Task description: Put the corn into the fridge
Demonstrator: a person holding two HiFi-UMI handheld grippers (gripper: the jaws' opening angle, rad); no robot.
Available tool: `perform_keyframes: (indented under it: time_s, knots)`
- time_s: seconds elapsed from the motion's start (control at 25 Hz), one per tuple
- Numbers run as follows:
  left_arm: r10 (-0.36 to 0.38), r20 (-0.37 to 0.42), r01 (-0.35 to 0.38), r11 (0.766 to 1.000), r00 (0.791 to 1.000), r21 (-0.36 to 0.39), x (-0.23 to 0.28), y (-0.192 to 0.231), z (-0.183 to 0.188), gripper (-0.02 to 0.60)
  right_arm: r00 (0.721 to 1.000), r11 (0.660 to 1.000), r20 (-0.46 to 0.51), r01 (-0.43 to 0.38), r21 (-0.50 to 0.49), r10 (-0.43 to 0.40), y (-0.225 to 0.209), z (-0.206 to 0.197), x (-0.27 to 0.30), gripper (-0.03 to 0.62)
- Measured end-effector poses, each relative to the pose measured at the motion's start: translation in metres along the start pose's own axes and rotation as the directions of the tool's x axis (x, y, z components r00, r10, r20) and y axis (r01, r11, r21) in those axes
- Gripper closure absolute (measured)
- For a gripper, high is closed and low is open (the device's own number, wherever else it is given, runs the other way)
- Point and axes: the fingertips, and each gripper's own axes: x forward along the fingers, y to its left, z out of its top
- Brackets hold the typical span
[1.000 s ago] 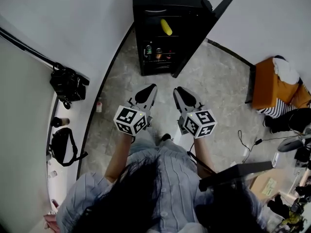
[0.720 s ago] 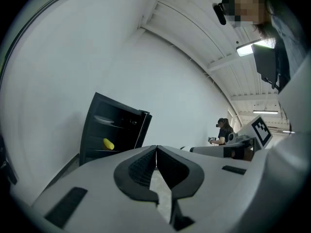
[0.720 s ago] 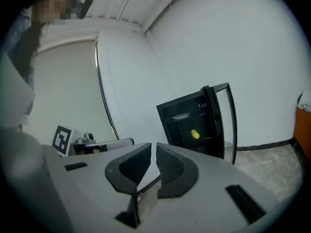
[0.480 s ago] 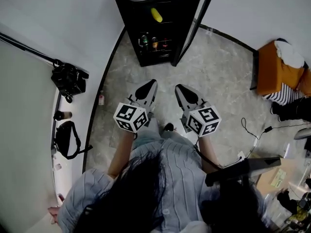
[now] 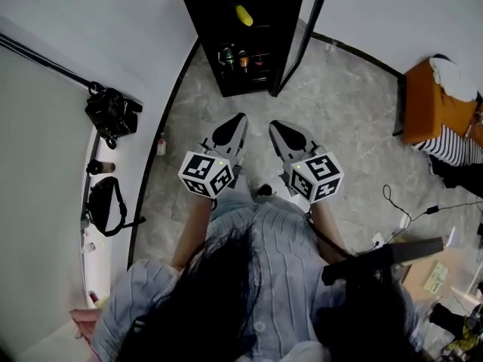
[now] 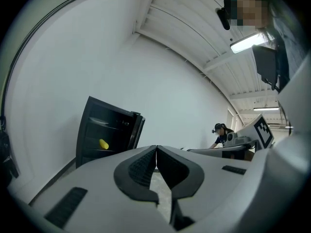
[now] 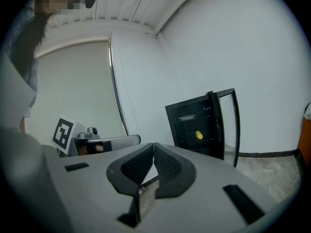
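The yellow corn (image 5: 244,15) lies on an upper shelf inside the black fridge (image 5: 219,74), whose glass door (image 5: 304,36) stands open to the right. Both grippers hover side by side over the floor in front of the fridge, pointing at it. My left gripper (image 5: 235,121) is shut and empty, its pads meeting (image 6: 156,150). My right gripper (image 5: 276,127) has its jaws closing the last bit, pads together (image 7: 153,147) with nothing between them. The corn (image 6: 103,143) shows far off in the left gripper view, and the corn (image 7: 199,135) also shows in the right gripper view.
Cans and bottles (image 5: 238,57) stand on the fridge's lower shelf. Two black bags (image 5: 112,115) (image 5: 102,206) and a small bottle (image 5: 161,143) lie along the left wall. An orange box (image 5: 432,104) and cables (image 5: 400,202) are at the right. A person (image 6: 221,132) works far behind.
In the head view the fridge has slid up and to the left, and the gap between it and the gripper tips has grown slightly. The grippers stay side by side.
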Motion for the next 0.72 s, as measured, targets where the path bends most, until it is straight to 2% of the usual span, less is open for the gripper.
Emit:
perform_keyframes:
  time_s: [0.2,0.72]
  knots:
    - [0.015,0.008,-0.015,1.000,1.000,0.014,-0.010,0.000,0.001,0.572,0.999,0.999,0.001,-0.045,0.005,0.045,0.014,-0.001,0.000,0.576]
    - [-0.009,0.005,0.009,1.000,1.000,0.030,-0.009,-0.008,0.003,0.572,1.000,0.999,-0.008,-0.029,-0.023,0.028,0.016,-0.003,-0.003,0.576]
